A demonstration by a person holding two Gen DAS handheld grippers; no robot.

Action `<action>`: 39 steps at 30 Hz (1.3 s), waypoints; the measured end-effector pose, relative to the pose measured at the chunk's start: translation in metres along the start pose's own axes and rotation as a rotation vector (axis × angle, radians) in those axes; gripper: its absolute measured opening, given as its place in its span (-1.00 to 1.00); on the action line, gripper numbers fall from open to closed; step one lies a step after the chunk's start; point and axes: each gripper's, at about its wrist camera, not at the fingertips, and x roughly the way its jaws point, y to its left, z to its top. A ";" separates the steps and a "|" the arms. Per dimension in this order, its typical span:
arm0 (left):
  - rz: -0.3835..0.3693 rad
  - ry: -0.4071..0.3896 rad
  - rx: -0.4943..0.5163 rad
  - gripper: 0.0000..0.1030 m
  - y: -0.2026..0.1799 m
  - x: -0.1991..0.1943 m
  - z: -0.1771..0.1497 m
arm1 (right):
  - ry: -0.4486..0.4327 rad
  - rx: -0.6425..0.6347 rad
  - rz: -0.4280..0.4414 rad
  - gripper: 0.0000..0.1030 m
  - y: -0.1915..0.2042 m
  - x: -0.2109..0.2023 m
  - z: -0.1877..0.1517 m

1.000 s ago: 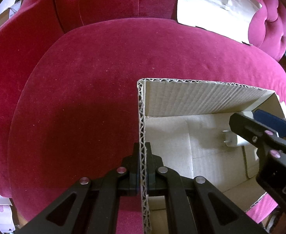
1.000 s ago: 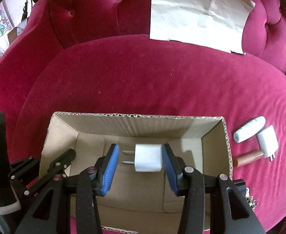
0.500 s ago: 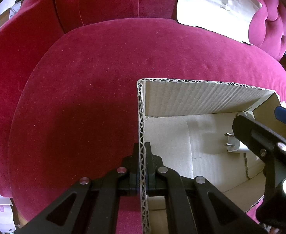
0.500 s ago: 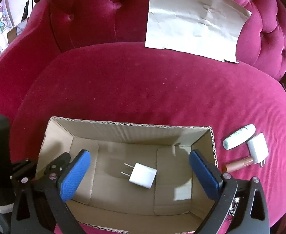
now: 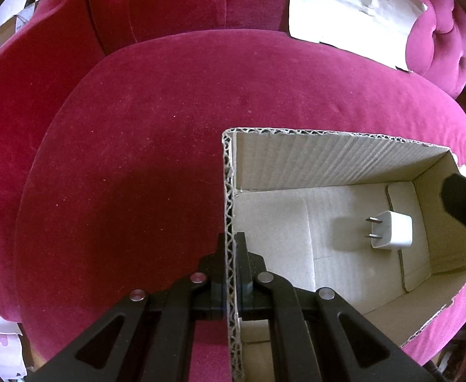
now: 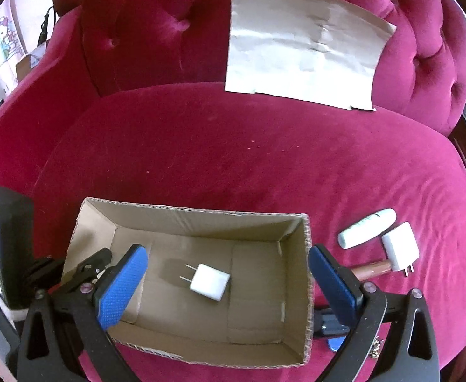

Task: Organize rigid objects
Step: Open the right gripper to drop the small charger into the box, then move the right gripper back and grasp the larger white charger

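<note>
Left gripper (image 5: pixel 231 273) pinched tight on near-left wall of open brown corrugated cardboard box (image 6: pixel 201 215), steadying it on plush crimson velvet sofa seat (image 6: pixel 233 159). Right gripper (image 6: pixel 226 281) spread to full width above box, blue pads (image 6: pixel 123 283) either side, nothing between them but air. Small white cube wall charger with two metal prongs (image 6: pixel 210 281) lying flat on box floor, directly below and between right gripper pads, prongs pointing toward left gripper; only item in box.

Still out on cushion, just right of right gripper: white cylindrical tube (image 6: pixel 366 228), larger white plug adapter (image 6: pixel 400 251), copper-pink slim tube (image 6: pixel 371 269), the adapter lying across the slim tube's end. Creased grey paper sheet (image 6: pixel 302 60) leaning on sofa back, well beyond.

Handling guess: chargers light, hard, smooth plastic, probably slippery; best gripped across flat opposite faces, clear of prongs. Tubes likely to roll on soft velvet; grab mid-length across diameter. Box thin-walled, flexes easily.
</note>
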 end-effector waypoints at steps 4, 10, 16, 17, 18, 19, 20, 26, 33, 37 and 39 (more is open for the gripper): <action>-0.005 0.000 -0.002 -0.94 0.002 0.000 0.000 | -0.016 0.009 -0.016 0.99 -0.018 -0.009 0.001; 0.004 -0.003 0.004 -0.94 0.001 0.001 0.000 | -0.024 0.021 -0.039 0.99 -0.044 -0.016 -0.002; 0.007 -0.004 0.007 -0.94 0.001 0.000 -0.001 | -0.030 0.026 -0.054 0.99 -0.066 -0.023 -0.008; 0.008 -0.004 0.006 -0.94 0.000 0.000 -0.001 | -0.035 0.029 -0.063 0.99 -0.071 -0.024 -0.009; 0.009 -0.004 0.008 -0.94 0.000 0.000 -0.001 | -0.036 0.031 -0.069 0.99 -0.075 -0.024 -0.009; 0.010 -0.005 0.008 -0.94 0.001 0.000 -0.001 | -0.037 0.035 -0.078 0.99 -0.080 -0.025 -0.010; 0.011 -0.005 0.008 -0.94 0.000 0.000 -0.001 | -0.038 0.041 -0.087 0.99 -0.084 -0.025 -0.011; 0.012 -0.005 0.010 -0.94 -0.002 0.000 -0.001 | -0.042 0.074 -0.132 0.99 -0.112 -0.026 -0.014; 0.013 -0.005 0.009 -0.94 -0.002 0.000 0.000 | -0.036 0.105 -0.171 0.99 -0.139 -0.022 -0.020; 0.014 -0.005 0.010 -0.94 -0.002 0.000 0.000 | -0.037 0.126 -0.185 0.99 -0.153 -0.016 -0.024; 0.015 -0.005 0.010 -0.94 -0.002 0.000 0.000 | -0.033 0.134 -0.193 0.99 -0.158 -0.013 -0.026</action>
